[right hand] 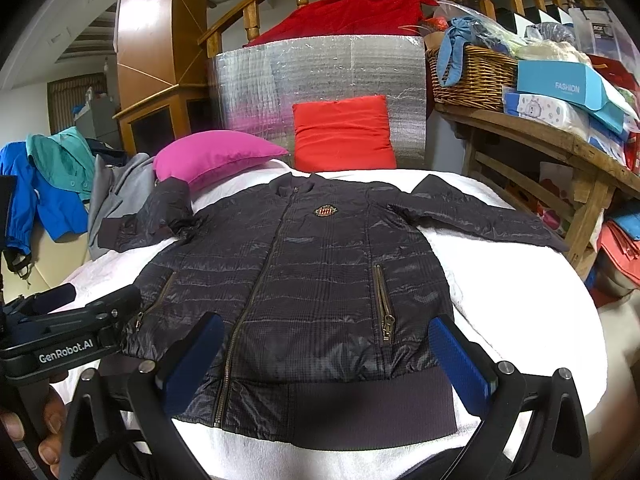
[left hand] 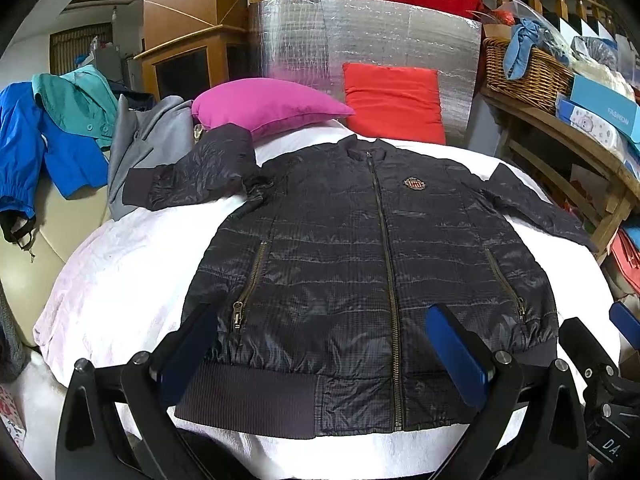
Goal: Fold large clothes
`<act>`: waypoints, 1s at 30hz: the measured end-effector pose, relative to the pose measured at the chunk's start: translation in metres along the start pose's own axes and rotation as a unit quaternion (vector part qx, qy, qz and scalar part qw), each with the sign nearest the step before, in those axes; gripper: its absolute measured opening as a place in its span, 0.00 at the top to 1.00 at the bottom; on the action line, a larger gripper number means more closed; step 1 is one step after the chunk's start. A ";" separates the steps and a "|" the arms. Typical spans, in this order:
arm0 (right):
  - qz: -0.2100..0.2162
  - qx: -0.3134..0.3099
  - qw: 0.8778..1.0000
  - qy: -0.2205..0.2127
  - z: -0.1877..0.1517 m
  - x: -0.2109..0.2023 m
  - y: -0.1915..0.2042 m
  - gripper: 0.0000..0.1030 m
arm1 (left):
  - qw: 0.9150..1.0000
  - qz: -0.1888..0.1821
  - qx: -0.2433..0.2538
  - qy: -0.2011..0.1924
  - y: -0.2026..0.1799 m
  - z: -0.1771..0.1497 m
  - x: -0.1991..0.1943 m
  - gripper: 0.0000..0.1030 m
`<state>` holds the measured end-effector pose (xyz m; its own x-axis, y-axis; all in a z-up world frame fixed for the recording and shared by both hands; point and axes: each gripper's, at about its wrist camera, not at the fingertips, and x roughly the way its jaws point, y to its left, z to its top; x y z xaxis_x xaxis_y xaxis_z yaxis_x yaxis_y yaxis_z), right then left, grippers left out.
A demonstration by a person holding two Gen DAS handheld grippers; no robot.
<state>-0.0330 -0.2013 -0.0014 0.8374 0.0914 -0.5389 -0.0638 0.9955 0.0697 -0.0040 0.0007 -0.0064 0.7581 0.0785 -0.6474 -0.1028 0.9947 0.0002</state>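
The dark quilted jacket [left hand: 352, 264] lies face up and zipped on the white bed cover [left hand: 120, 264], collar toward the red cushion [left hand: 394, 102], ribbed hem nearest me. One sleeve is bent back on itself beside the pink cushion [left hand: 264, 106]; the other runs out straight toward the wooden shelf [left hand: 568, 140].

My left gripper [left hand: 320, 356] hovers just above the hem with its jaws spread wide and nothing between them. My right gripper [right hand: 328, 354] does the same, wide apart and empty.

I judge the jacket light, puffy and soft, its shiny shell likely to slip. The ribbed hem [right hand: 360, 412] and cuffs look grippier, so I would pinch there or at the shoulder seams, taking a thick fold of fabric.

Writing I can read: "GenRobot.AI" on the left gripper's body, and "FASHION" on the blue box [right hand: 568, 88] beside the wicker basket [right hand: 468, 76]. The chest badge [right hand: 327, 211] is too small to read.
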 end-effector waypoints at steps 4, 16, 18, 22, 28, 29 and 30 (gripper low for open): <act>0.000 0.000 1.000 -0.001 0.000 -0.001 0.000 0.00 | 1.000 -0.001 0.002 -0.001 -0.001 0.000 0.000 0.00; 0.002 0.006 1.000 0.005 -0.003 0.001 -0.003 0.00 | 1.000 -0.002 0.006 0.004 -0.004 -0.002 0.000 0.00; 0.003 0.007 1.000 0.006 -0.003 0.002 -0.002 0.00 | 1.000 -0.002 0.007 0.005 -0.005 -0.002 0.000 0.00; 0.005 0.006 1.000 0.010 -0.004 0.004 -0.001 0.00 | 1.000 -0.002 0.010 0.006 -0.006 -0.002 0.001 0.00; 0.009 0.006 1.000 0.012 -0.004 0.007 -0.001 0.00 | 1.000 -0.001 0.013 0.007 -0.007 0.000 0.001 0.00; 0.009 0.007 1.000 0.012 -0.004 0.007 -0.001 0.00 | 1.000 0.000 0.014 0.007 -0.008 0.001 0.002 0.00; 0.009 0.007 1.000 0.012 -0.004 0.008 -0.002 0.00 | 1.000 0.000 0.014 0.007 -0.008 0.001 0.002 0.00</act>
<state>-0.0285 -0.2021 -0.0089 0.8226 0.1109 -0.5576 -0.0713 0.9932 0.0924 -0.0012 -0.0068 -0.0065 0.7492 0.0780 -0.6578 -0.0846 0.9962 0.0218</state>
